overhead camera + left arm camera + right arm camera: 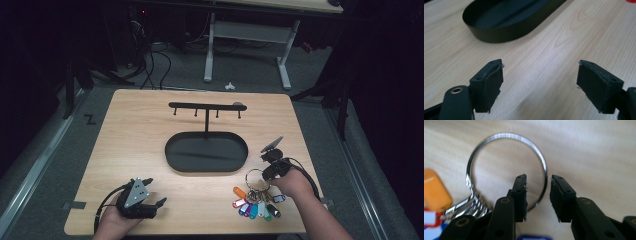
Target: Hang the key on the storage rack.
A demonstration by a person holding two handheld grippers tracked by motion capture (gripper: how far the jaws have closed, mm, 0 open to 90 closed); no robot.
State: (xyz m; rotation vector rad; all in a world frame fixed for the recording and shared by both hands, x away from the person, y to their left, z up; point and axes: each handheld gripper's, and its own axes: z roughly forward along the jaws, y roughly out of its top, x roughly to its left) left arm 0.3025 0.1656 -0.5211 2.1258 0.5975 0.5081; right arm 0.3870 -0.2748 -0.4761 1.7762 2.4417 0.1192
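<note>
Your right gripper (537,195) has its jaws parted astride the wire of the big key ring (506,170), not yet pinching it. The ring lies flat on the surface (150,150) at front right, its bunch of coloured key tags (255,205) fanned toward you. Thin, stiff, slick steel: clamp squarely across the wire. The tags will probably swing and drag. Your left gripper (540,75) rests released, holding nothing, near the black tray (506,22).

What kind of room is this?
Probably a workshop or lab set up for recording. A small wooden table stands under dim light, cables trail across the grey floor behind it, and another desk's white legs show at the back.
</note>
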